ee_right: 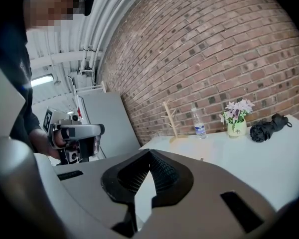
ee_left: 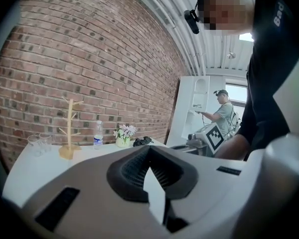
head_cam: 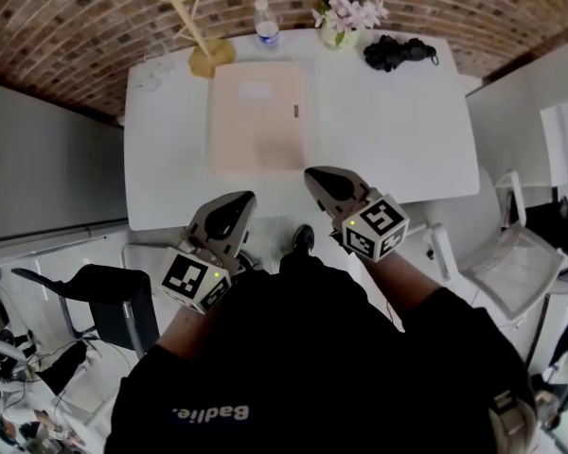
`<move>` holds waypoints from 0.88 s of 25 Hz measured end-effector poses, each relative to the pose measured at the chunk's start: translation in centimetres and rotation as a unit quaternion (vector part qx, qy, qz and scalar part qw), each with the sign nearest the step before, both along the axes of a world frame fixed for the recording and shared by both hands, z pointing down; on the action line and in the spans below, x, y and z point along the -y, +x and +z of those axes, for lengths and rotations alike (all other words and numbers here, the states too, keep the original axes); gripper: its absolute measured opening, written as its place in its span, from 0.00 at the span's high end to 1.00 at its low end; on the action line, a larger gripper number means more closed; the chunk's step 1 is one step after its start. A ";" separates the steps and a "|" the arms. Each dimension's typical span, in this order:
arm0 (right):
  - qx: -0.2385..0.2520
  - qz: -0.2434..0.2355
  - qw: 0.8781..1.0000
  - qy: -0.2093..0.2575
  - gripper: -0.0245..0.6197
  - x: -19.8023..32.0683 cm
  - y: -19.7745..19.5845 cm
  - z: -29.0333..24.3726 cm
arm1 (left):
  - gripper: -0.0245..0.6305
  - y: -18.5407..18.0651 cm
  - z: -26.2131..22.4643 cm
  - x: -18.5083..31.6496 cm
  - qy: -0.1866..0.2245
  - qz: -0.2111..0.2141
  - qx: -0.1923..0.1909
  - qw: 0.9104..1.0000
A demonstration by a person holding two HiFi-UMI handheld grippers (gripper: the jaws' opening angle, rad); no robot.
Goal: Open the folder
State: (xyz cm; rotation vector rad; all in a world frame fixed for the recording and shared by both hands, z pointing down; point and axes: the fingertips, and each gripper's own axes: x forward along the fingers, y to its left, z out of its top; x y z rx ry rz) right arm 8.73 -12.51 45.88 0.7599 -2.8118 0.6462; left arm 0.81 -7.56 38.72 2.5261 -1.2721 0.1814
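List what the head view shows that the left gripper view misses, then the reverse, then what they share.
Head view only: the pink folder, lying closed and flat.
Left gripper view only: a second person standing at a white cabinet in the background.
Both: the white table, the wooden rack, the water bottle, the flowers, the black bundle and the right gripper.

Black shirt (head_cam: 312, 367), grey left tool (head_cam: 242, 199), right tool (head_cam: 314, 173)

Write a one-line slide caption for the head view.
Left gripper and right gripper, both shut, near the table edge before a closed folder.
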 end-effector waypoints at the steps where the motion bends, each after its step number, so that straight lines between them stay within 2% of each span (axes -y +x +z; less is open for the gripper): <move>1: 0.001 0.002 1.000 0.000 0.92 0.2 0.1 0.1 | 0.96 0.0 0.2 0.3 -0.001 0.002 0.004 1.000; 6: -0.004 0.024 1.000 0.002 0.92 0.9 0.5 0.7 | 0.96 -0.2 1.5 1.8 -0.006 0.007 0.005 1.000; 15: -0.016 0.080 0.997 -0.015 0.92 1.2 0.0 3.0 | 0.96 -1.1 5.7 2.3 -0.013 0.054 0.022 0.998; 22: -0.034 0.116 0.992 -0.033 0.92 1.9 0.0 6.5 | 0.96 -1.5 9.7 3.4 -0.034 0.072 0.062 0.995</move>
